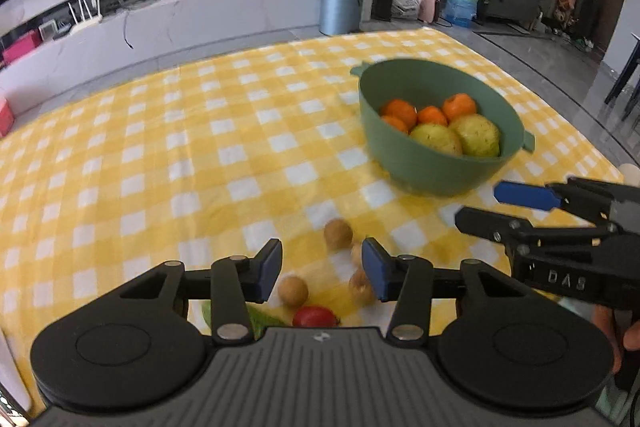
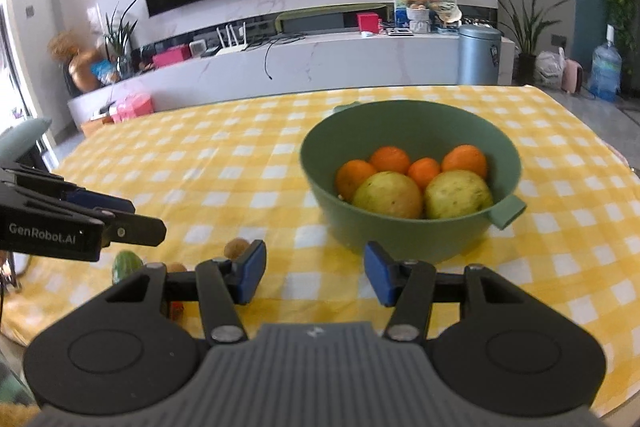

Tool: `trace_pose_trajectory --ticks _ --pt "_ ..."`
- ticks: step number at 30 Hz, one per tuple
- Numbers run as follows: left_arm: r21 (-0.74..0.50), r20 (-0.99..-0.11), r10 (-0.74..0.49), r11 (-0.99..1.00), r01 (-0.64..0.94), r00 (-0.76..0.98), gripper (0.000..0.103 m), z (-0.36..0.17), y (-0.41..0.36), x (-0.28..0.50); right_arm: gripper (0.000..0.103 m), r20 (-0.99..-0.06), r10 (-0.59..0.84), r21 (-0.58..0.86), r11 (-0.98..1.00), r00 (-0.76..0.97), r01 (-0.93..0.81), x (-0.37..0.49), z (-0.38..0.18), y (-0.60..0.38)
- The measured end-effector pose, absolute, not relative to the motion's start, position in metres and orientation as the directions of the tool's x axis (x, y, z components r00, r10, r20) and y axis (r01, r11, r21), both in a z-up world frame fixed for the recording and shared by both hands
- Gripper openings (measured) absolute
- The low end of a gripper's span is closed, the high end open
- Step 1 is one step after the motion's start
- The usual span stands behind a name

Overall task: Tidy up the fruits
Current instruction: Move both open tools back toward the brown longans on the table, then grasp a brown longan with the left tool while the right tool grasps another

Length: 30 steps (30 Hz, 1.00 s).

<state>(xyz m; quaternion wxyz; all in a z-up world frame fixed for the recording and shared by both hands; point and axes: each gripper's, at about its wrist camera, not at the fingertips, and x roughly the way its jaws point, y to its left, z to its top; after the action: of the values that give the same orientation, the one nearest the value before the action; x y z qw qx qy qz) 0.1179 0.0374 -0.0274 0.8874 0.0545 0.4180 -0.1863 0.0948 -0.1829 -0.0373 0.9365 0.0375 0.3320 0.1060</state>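
Left gripper (image 1: 322, 273): jaws partly apart, blue pads clear of everything; nothing gripped.
Small brown fruits (image 1: 338, 234): four on the cloth around the left gripper's tips. One just ahead of the gap, one (image 1: 293, 291) below the left pad, two blurred ones hard against the right pad; contact cannot be told.
Red fruit (image 1: 315, 316): under the left gripper's body, nearest the camera; partly hidden.
Green item (image 2: 126, 264): beside the red fruit, below the left gripper; kind unclear.
Right gripper (image 2: 315, 277): jaws partly apart, gap empty, bare checked cloth beneath.
Green bowl (image 2: 404, 239): directly ahead of the right gripper, just past its tips; ahead and to the right of the left gripper.
Bowl contents: four oranges (image 2: 390, 159) at the back, two yellow-green fruits (image 2: 387, 195) in front.
Tablecloth (image 1: 160, 147): yellow-and-white check, under everything.
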Motion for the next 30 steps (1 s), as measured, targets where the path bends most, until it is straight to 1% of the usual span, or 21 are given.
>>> trace_pose_trajectory --ticks 4,7,9,13,14,16,22,25,30 --pt "-0.103 -0.795 -0.317 0.911 0.399 0.518 0.055 -0.044 0.043 0.119 0.051 -0.632 0.267 0.177 0.964 0.727 -0.2 0.102 -0.045 -0.179" --pt "-0.135 -0.809 -0.342 0.9 0.415 0.479 0.052 -0.053 0.043 0.122 0.043 -0.648 0.302 0.215 0.953 0.699 -0.212 0.108 -0.051 -0.177" --pt "-0.131 -0.814 -0.344 0.894 0.429 0.468 0.051 -0.057 0.04 0.121 0.037 -0.661 0.307 0.223 0.952 0.685 -0.211 0.111 -0.055 -0.175" --pt "-0.049 -0.822 -0.257 0.922 0.385 0.509 0.049 -0.064 0.039 0.123 0.037 -0.68 0.309 0.223 0.951 0.665 -0.215 0.115 -0.062 -0.17" --pt "-0.041 -0.82 -0.247 0.925 0.377 0.516 0.049 -0.064 0.041 0.124 0.035 -0.68 0.312 0.219 0.95 0.663 -0.222 0.115 -0.062 -0.168" --pt "-0.045 -0.819 -0.247 0.927 0.372 0.517 0.049 -0.063 0.043 0.125 0.033 -0.683 0.325 0.215 0.945 0.654 -0.246 0.116 -0.064 -0.163" --pt "-0.05 -0.837 -0.238 0.93 0.365 0.492 0.043 -0.069 0.044 0.134 0.033 -0.689 0.37 0.211 0.925 0.623 -0.316 0.116 -0.07 -0.146" --pt "-0.069 -0.842 -0.245 0.932 0.356 0.481 0.042 -0.072 0.046 0.138 0.028 -0.7 0.393 0.24 0.916 0.596 -0.322 0.122 -0.075 -0.143" --pt "-0.1 -0.845 -0.266 0.931 0.351 0.464 0.042 -0.075 0.049 0.143 0.028 -0.711 0.43 0.3 0.901 0.557 -0.313 0.128 -0.081 -0.143"
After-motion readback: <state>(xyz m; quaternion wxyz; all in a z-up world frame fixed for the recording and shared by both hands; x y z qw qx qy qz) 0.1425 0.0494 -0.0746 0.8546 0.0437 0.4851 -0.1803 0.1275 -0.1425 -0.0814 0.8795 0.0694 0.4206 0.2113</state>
